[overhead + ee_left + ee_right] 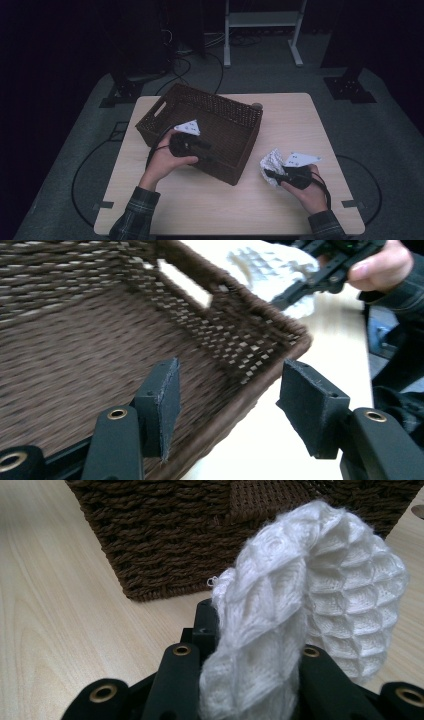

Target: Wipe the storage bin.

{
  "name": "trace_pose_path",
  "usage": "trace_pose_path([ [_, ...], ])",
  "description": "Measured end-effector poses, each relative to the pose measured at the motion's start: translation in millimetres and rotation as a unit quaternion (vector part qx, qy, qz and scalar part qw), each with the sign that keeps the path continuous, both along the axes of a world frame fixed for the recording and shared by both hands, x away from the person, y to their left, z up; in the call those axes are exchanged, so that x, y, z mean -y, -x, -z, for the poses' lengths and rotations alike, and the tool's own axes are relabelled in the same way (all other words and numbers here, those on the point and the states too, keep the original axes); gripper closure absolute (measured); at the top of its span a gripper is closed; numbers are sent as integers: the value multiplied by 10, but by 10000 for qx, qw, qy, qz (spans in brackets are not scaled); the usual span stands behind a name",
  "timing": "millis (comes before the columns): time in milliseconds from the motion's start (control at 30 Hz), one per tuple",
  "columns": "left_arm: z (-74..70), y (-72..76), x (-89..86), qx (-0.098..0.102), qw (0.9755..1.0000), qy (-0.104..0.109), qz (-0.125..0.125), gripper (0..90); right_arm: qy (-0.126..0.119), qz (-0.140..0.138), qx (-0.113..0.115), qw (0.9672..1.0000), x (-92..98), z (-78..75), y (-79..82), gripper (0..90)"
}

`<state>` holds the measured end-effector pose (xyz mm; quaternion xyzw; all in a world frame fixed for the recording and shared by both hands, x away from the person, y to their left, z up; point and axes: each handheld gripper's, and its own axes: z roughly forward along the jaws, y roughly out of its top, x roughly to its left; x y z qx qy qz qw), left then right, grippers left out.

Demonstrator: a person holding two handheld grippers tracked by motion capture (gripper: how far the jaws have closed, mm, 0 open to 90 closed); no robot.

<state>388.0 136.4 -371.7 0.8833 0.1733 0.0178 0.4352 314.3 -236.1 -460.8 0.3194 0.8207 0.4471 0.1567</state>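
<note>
The right gripper (250, 645) has its two black jaws clamped on a bunched white cloth (320, 590) with a raised honeycomb weave, which swells up and over the jaws and curls to one side above them. In the high view that gripper (274, 174) sits in the person's right hand (311, 192) low over the light wooden table (300, 125), the cloth (272, 162) held at its tip just beside the near right corner of the dark brown woven basket (200, 115), but apart from it. The left gripper (227, 405) has its padded jaws standing apart with nothing between them; one pad lies over the inside of the basket and the other over the table outside it, so the basket's rim (260, 385) runs under the gap. In the high view the left hand (167, 160) holds its gripper (202, 150) at the basket's near wall. The basket stands at the table's left of middle.
</note>
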Motion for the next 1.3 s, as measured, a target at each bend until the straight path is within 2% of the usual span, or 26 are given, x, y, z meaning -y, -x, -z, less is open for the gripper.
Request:
trace_pose_path([
  [100, -10, -39, -161, 87, 9998, 41, -154, 406, -2, 8, -11, 10000, -1, 1, 0, 740],
  [233, -6, -89, -344, 167, 9994, -37, -314, 404, 11, 0, 3, 10000, 0, 2, -2, 740],
  [367, 22, -143, -529, 146, 9988, -44, -467, 400, 14, -7, 8, 10000, 0, 3, -4, 740],
  [600, 107, -224, -747, 99, 9978, -64, -658, 389, 17, -10, 10, 10000, -3, 10, -9, 740],
  [700, 152, -253, -769, 87, 9979, -128, -626, 387, 25, -3, -8, 10000, -3, 12, -6, 740],
  [867, 215, -268, -765, 132, 9982, -21, -589, 373, 10, 14, -14, 10000, -1, 14, -7, 740],
  [1033, 221, -237, -708, 273, 9978, -226, -563, 408, 5, 35, -16, 10000, 9, 12, -9, 740],
  [1200, 208, -186, -654, 228, 9982, -315, -452, 441, 11, 42, -14, 10000, 10, 13, -10, 740],
  [1300, 199, -144, -595, 187, 9987, -360, -318, 497, 25, 37, -5, 10000, 12, 14, -14, 740],
])
